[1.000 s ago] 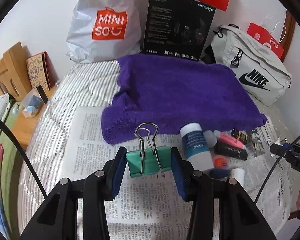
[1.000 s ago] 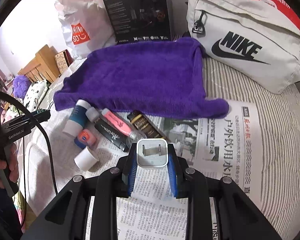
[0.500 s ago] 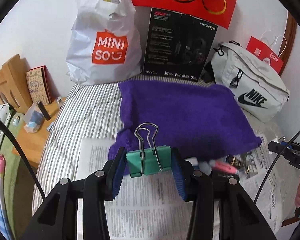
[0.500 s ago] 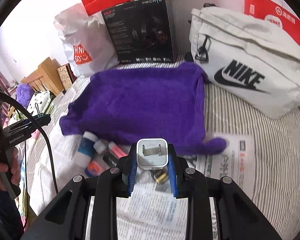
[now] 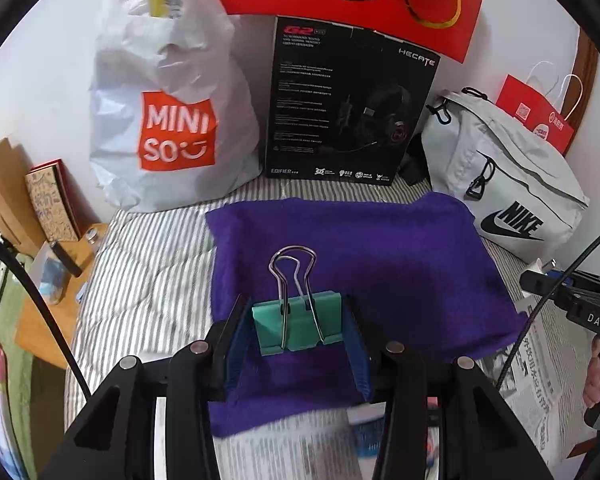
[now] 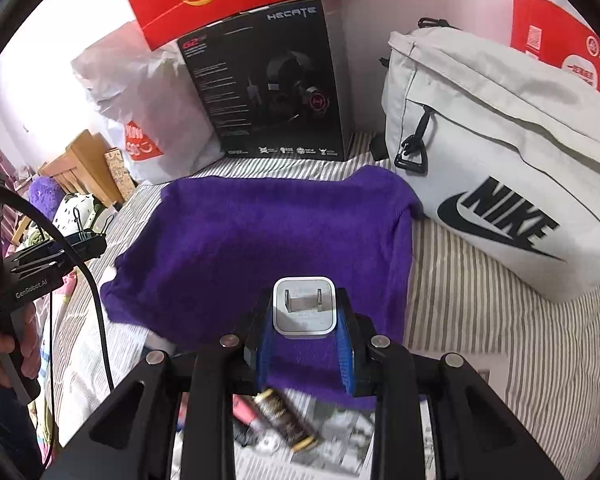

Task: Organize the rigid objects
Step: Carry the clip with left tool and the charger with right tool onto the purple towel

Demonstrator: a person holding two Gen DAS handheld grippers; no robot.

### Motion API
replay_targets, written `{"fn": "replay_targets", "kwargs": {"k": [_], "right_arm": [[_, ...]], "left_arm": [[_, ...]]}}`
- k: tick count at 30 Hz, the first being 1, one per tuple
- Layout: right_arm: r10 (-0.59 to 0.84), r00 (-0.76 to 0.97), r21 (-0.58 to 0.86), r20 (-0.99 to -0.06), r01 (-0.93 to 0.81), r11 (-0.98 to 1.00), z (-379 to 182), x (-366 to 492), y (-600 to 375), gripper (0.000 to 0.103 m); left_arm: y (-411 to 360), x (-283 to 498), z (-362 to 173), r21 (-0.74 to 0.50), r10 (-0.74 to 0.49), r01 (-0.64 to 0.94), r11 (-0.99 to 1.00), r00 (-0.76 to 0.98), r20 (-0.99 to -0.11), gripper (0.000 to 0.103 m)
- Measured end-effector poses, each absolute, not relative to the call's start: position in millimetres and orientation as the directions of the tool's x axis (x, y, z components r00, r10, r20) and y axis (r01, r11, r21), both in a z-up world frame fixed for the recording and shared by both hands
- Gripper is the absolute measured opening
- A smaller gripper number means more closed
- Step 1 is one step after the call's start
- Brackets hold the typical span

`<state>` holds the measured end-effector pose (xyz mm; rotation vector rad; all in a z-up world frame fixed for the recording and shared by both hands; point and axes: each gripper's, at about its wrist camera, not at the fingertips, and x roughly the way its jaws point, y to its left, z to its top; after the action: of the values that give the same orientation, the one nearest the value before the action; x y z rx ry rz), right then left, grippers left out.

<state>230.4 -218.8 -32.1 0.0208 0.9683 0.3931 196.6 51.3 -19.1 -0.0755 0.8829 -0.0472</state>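
teal metal binder clip, glossy white charger cube, fuzzy purple towel

In my left hand-held gripper a teal binder clip stands with wire handles up. My right hand-held gripper holds a white charger plug, prongs facing forward, above the purple towel.

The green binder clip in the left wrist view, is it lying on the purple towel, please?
No, the green binder clip is clamped between the fingers of the left hand-held gripper, held above the purple towel.
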Motion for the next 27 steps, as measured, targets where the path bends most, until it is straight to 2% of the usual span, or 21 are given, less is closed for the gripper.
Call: {"fn": "replay_targets", "kwargs": {"k": [18, 27], "right_arm": [[0.302, 0.416, 0.170, -0.857, -0.325, 0.930, -94, 322, -199, 0.027], [0.241, 0.374, 0.106, -0.896, -0.347, 0.932, -118, 346, -181, 0.027]], "left_arm": [[40, 291, -79, -0.117, -0.109, 0.019, 0.993, 0.540, -0.834, 0.042], [35, 313, -106, -0.109, -0.099, 0.008, 0.994, 0.488, -0.867, 0.042]]}}
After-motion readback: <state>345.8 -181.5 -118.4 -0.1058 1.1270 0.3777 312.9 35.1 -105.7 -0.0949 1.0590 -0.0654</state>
